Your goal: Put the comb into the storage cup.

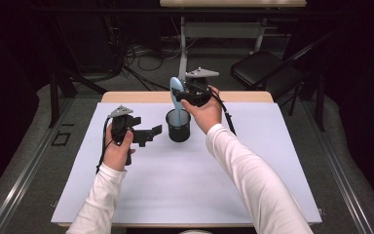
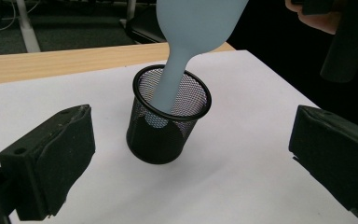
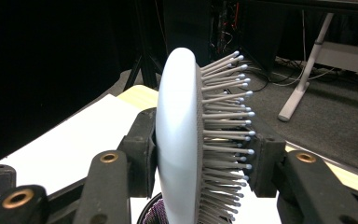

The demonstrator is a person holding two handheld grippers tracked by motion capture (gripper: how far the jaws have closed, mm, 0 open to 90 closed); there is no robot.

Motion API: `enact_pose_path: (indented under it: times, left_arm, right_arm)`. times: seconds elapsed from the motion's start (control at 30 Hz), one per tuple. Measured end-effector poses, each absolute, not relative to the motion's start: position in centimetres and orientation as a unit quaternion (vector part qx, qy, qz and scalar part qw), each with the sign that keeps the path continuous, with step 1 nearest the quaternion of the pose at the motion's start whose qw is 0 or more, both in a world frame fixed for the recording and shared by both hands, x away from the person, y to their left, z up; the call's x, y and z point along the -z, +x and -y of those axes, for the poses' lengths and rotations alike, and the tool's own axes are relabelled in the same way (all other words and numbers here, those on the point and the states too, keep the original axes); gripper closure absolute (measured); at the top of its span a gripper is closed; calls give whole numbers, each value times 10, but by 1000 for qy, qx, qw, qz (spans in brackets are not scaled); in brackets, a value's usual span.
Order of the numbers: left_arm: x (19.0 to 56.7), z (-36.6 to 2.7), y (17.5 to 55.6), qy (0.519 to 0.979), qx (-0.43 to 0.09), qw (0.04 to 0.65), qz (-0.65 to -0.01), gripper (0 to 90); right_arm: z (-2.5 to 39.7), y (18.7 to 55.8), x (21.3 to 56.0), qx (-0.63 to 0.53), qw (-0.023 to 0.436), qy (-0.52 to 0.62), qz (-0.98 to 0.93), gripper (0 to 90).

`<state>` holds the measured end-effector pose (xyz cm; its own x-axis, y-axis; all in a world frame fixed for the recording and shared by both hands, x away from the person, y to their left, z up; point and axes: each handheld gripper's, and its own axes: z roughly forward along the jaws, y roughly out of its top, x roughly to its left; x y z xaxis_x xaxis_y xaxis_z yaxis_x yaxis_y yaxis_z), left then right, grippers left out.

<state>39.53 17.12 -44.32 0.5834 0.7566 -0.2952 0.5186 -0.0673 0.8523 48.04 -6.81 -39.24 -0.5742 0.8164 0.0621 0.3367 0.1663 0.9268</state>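
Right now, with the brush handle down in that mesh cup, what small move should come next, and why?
Probably open the right tool and let the brush go. Its handle already reaches far down inside the cup, and the cup stands upright on the table, so it looks ready to hold the brush. The left tool waits open beside the cup.

Past my right claw: wooden table edge, white sheet under it. Beyond, grey carpet, cable tangle, white-legged desk. Off its right, a black folding chair. Room dark, walls unreadable.
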Motion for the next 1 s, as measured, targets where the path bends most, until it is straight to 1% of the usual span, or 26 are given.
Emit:
enact_pose_path:
  times: [0.33, 0.77, 1.0]
  left_arm:
    - [444, -172, 396, 722, -114, 520, -442, 6]
    - [444, -171, 396, 722, -115, 519, -443, 6]
    - [444, -171, 396, 723, -115, 518, -443, 6]
  right_arm:
    - [67, 482, 409, -502, 236, 400, -730, 522]
    - [64, 482, 414, -496, 246, 395, -733, 521]
    - [64, 483, 420, -498, 242, 400, -731, 520]
